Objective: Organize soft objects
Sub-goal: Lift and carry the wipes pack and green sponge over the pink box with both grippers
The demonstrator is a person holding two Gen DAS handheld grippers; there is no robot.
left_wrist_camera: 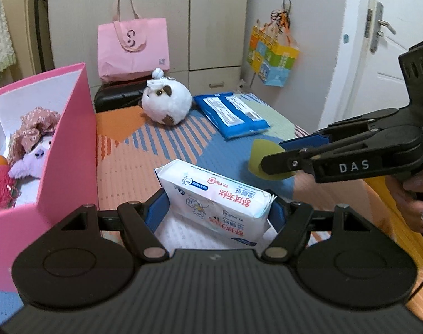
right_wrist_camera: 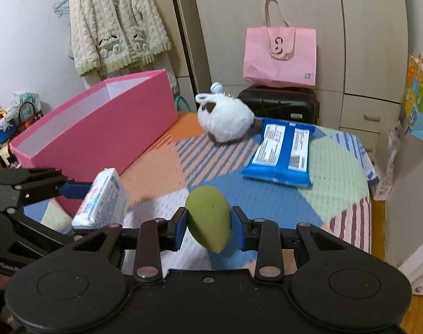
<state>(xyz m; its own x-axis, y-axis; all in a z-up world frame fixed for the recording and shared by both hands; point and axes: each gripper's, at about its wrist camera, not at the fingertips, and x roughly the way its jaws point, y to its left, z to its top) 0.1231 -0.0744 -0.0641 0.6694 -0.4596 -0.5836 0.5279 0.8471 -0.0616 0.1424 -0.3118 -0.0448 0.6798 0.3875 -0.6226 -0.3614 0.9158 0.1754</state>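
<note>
Left gripper point(left_wrist_camera: 217, 213) clamps wet-wipes pack point(left_wrist_camera: 215, 199), right gripper point(right_wrist_camera: 209, 224) pinches green sponge point(right_wrist_camera: 208, 218), both presumably bound for pink box point(left_wrist_camera: 69, 150) at 10 o'clock.

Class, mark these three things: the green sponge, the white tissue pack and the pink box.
green sponge point(right_wrist_camera: 208, 218), right wrist view, middle of its front.
white tissue pack point(left_wrist_camera: 215, 200), left wrist view, printed top face.
pink box point(right_wrist_camera: 100, 136), right wrist view, long outer wall.
</note>
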